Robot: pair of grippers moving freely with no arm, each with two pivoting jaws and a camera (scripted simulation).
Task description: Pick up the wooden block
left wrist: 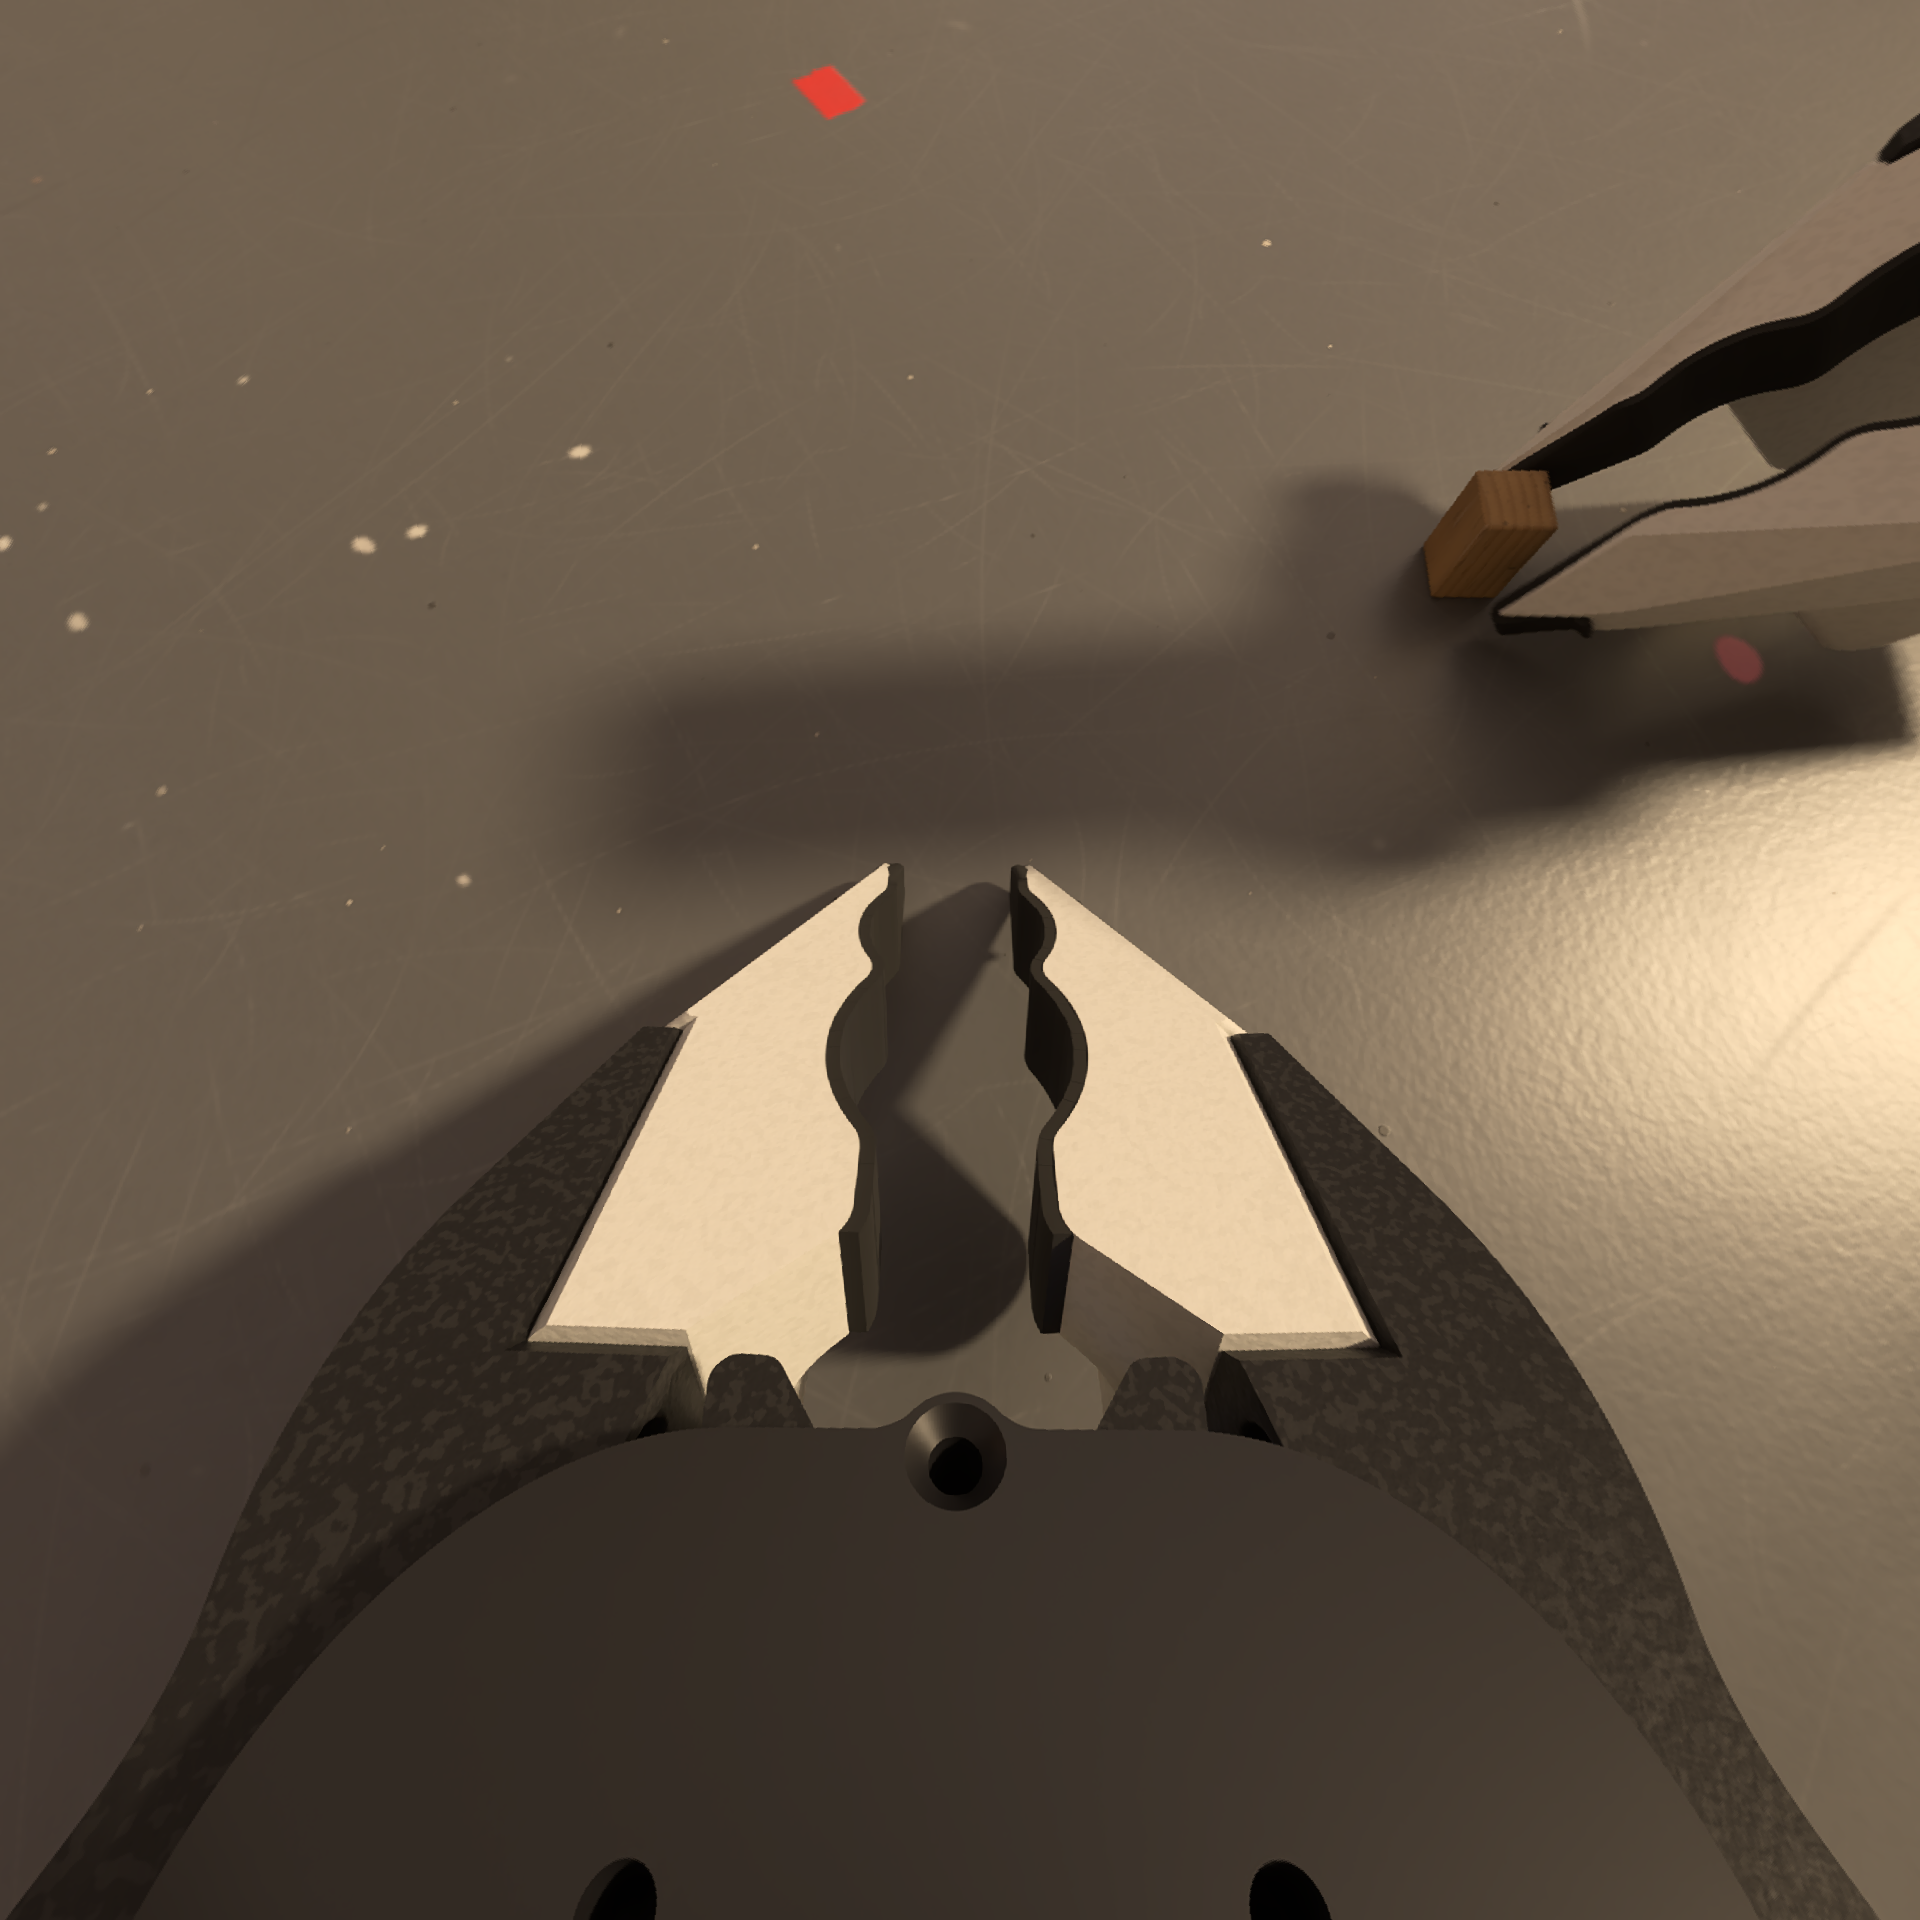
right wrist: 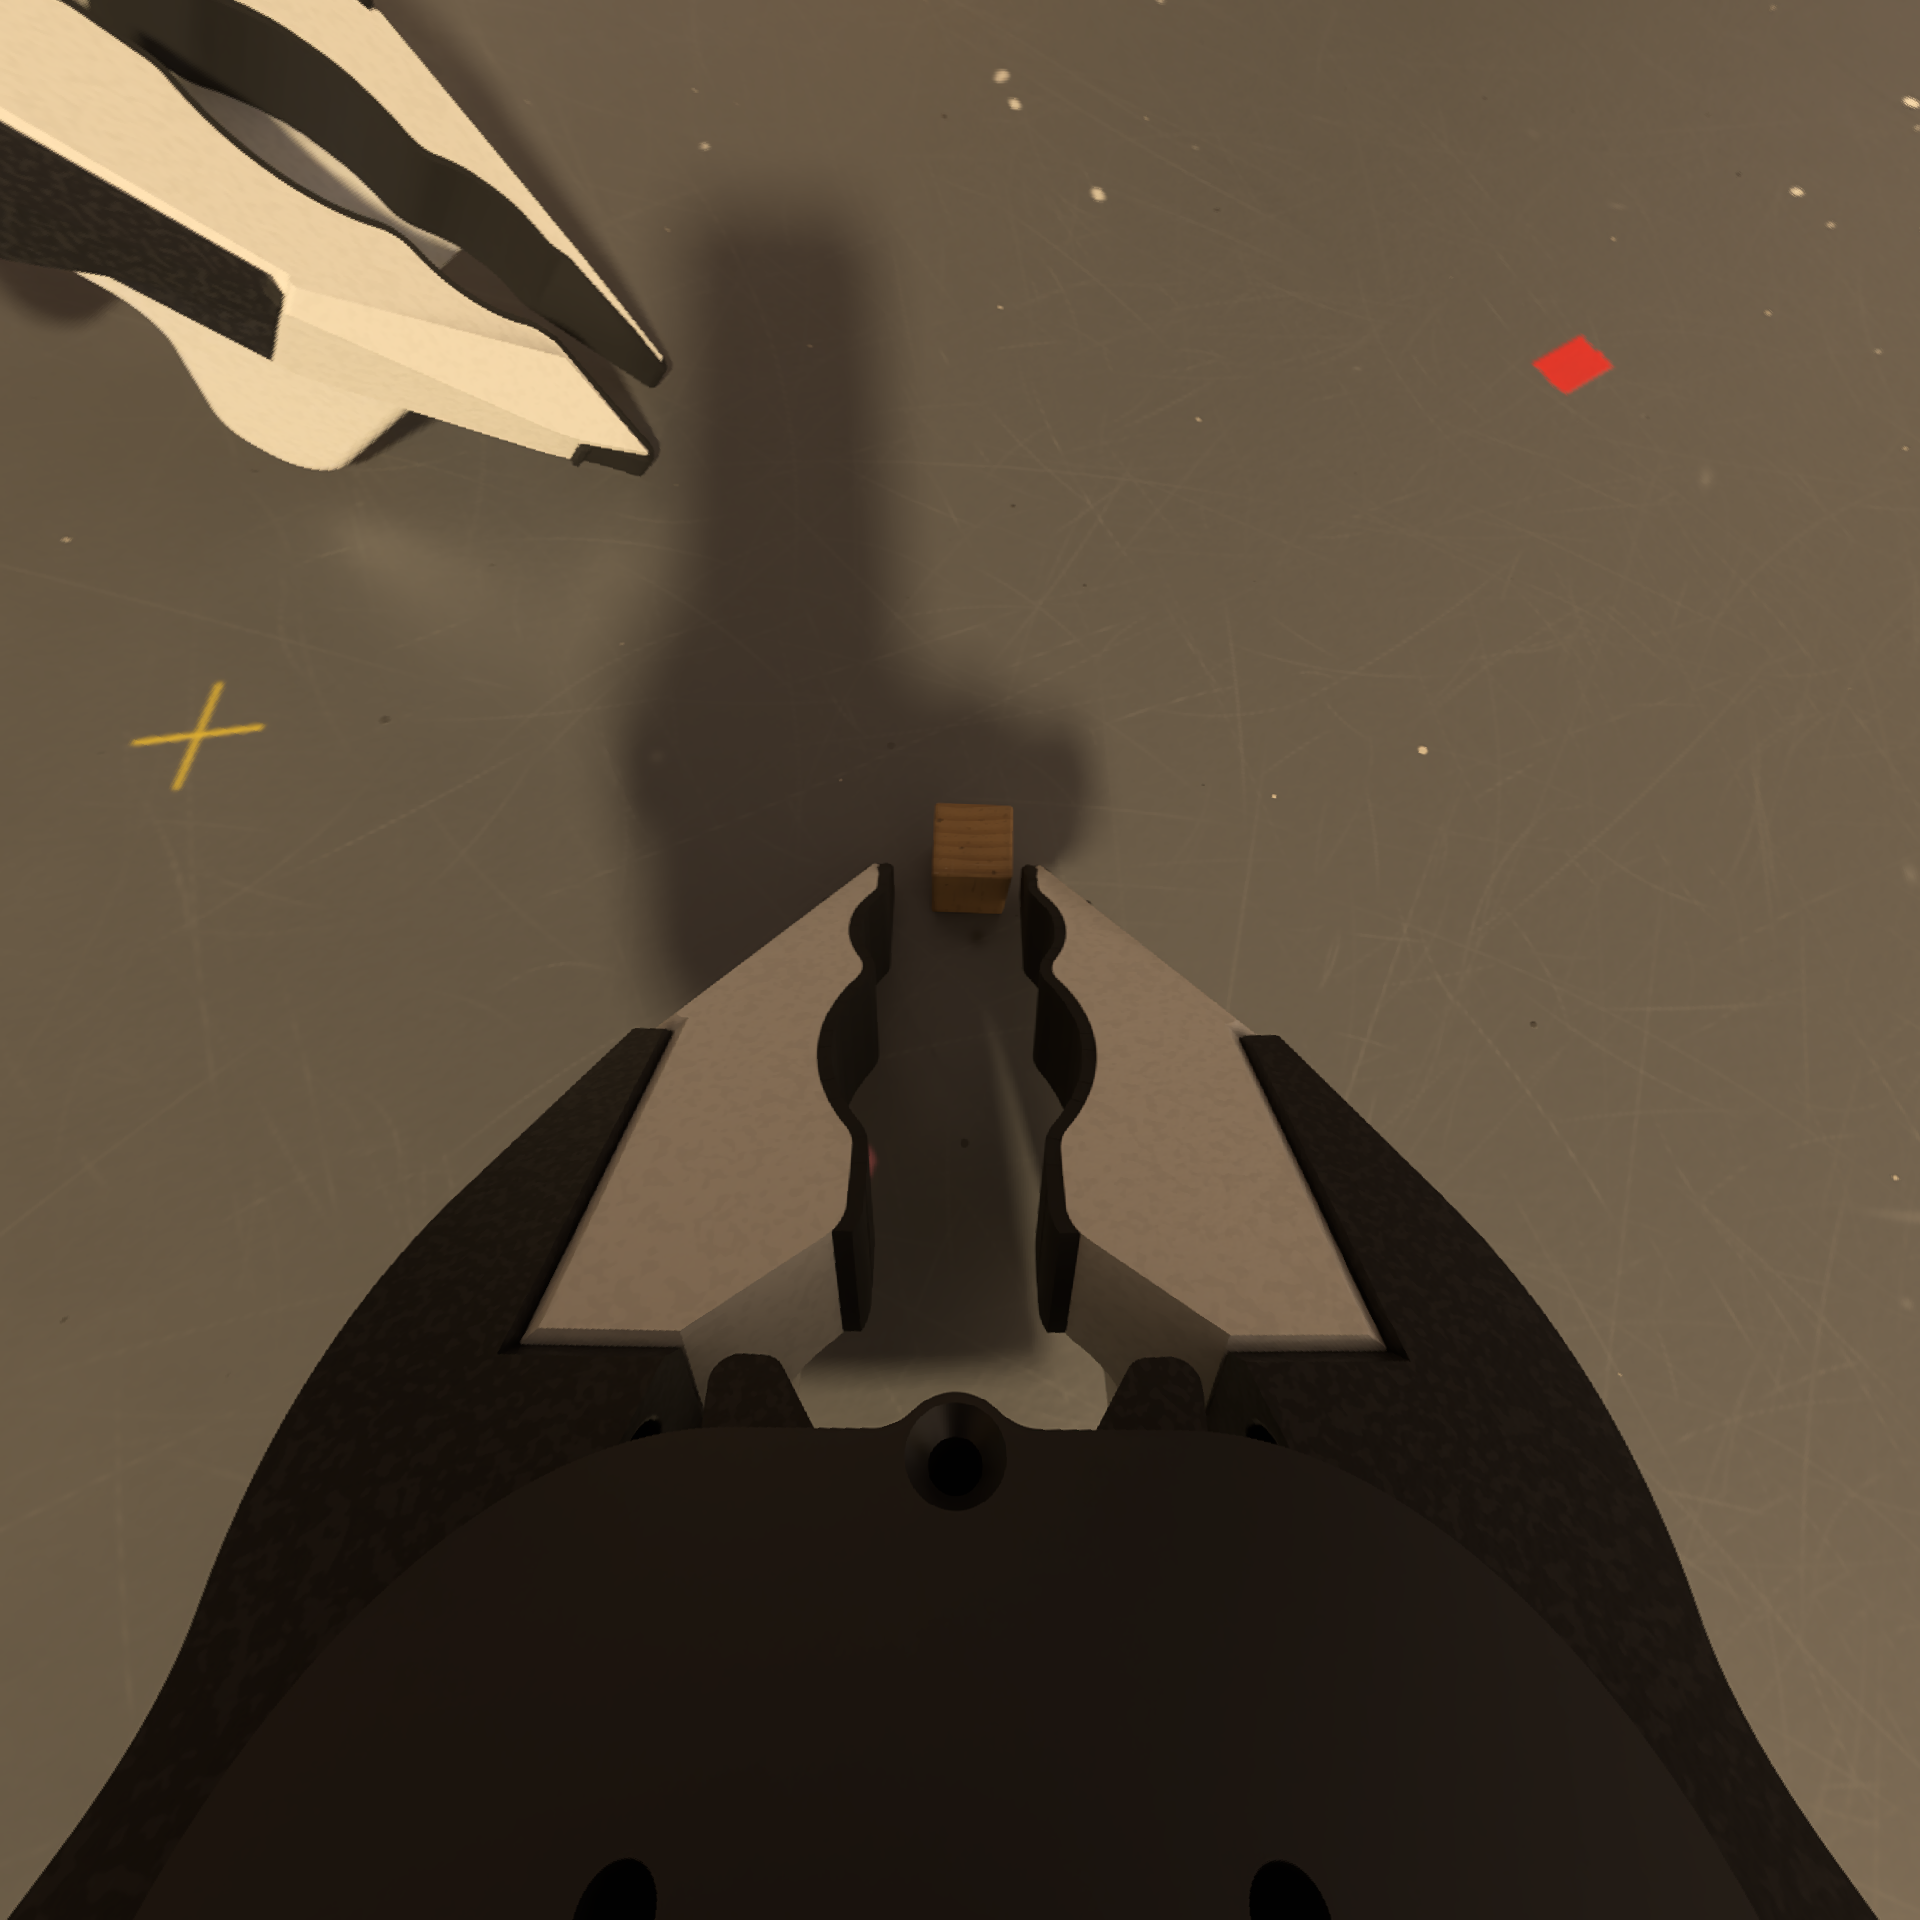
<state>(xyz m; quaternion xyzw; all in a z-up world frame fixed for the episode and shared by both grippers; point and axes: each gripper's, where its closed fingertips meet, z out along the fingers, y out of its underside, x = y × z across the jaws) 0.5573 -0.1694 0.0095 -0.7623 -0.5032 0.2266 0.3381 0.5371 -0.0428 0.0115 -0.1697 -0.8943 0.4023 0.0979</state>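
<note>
Just ahead of the right gripper point(right wrist: 956, 878), between its parted fingertips, sits the wooden block point(right wrist: 972, 857), ungripped; left gripper point(left wrist: 956, 878) parted, empty

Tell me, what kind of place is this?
Probably a bare test bench. There is just a scratched, speckled grey tabletop with a red marker patch, a yellow cross, and a small wooden block at the right hand-held gripper.
</note>
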